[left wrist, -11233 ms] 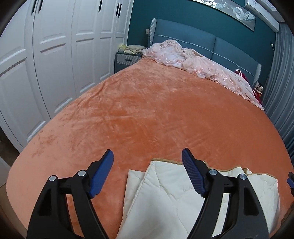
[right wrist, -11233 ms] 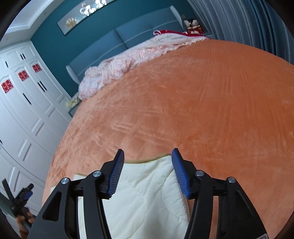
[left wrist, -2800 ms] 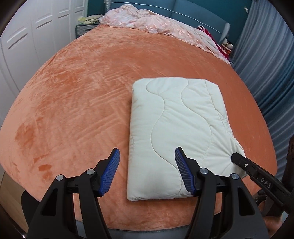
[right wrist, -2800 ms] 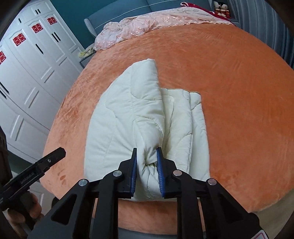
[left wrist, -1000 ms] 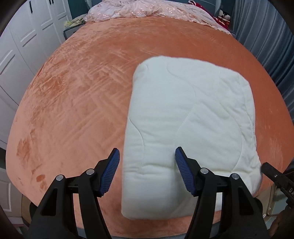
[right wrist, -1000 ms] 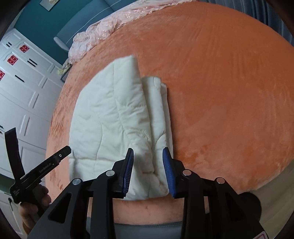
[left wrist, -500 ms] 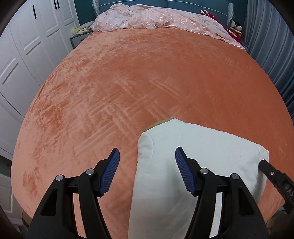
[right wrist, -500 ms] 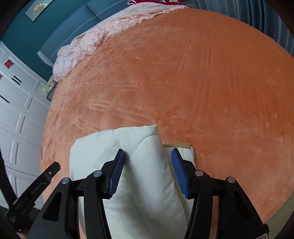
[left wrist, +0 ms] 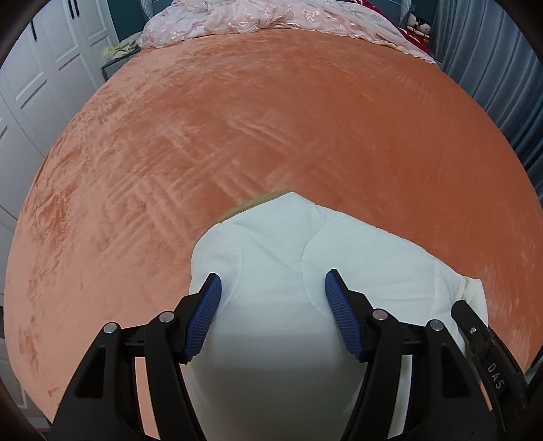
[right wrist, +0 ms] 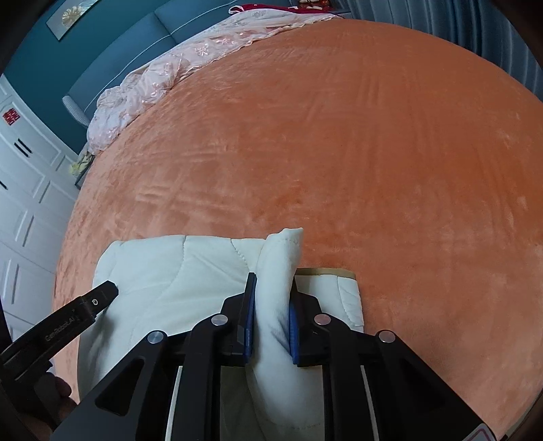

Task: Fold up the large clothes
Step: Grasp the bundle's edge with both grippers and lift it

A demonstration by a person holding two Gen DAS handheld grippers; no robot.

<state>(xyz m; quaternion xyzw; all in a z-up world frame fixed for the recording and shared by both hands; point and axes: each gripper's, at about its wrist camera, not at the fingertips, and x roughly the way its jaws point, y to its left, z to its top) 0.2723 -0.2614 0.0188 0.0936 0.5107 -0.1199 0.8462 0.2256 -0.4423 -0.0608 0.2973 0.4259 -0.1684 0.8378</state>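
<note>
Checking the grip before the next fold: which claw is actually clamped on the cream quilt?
The right claw: it pinches a raised fold of the cream quilt. The left claw is open around it.

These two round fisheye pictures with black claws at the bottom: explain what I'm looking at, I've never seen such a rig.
There is no robot. A person holds a two-finger gripper in each hand, and each has a camera looking forward along its fingers.

The left wrist view shows the left gripper, open, its blue pads either side of a folded cream quilt. The right wrist view shows the right gripper shut on a fold of that quilt. The quilt lies on a bed with an orange blanket; pink bedding is bunched at the headboard.
</note>
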